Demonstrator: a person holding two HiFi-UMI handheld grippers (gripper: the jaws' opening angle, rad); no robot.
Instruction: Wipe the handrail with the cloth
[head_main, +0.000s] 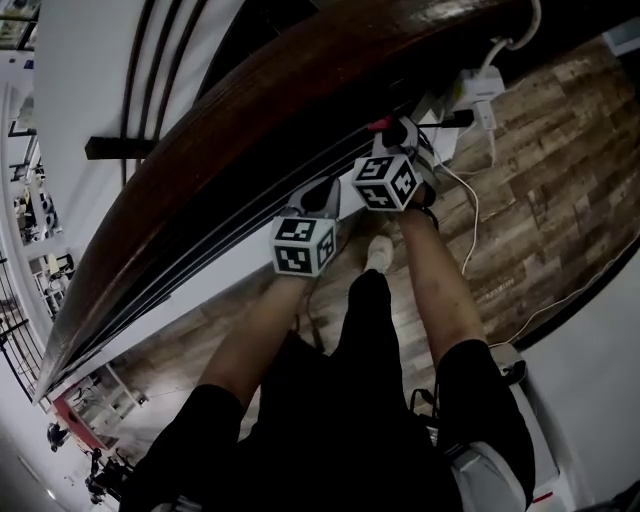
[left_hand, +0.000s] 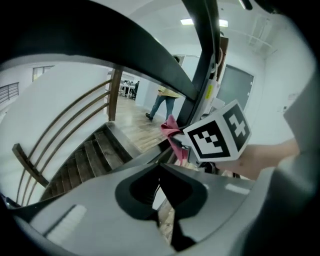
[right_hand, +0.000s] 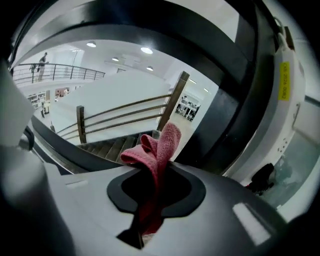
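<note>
The left tongs are closed on nothing, just beside the right tongs, which pinch a pink cloth. Both are close under the dark wooden handrail. Whether the cloth touches it is unclear.

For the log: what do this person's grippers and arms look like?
The left gripper and right gripper are light grey moulded shells with black-lined jaw openings. Each carries a white cube printed with black square markers. The forearms are bare, with no sleeves in sight; the person wears black shorts.
</note>
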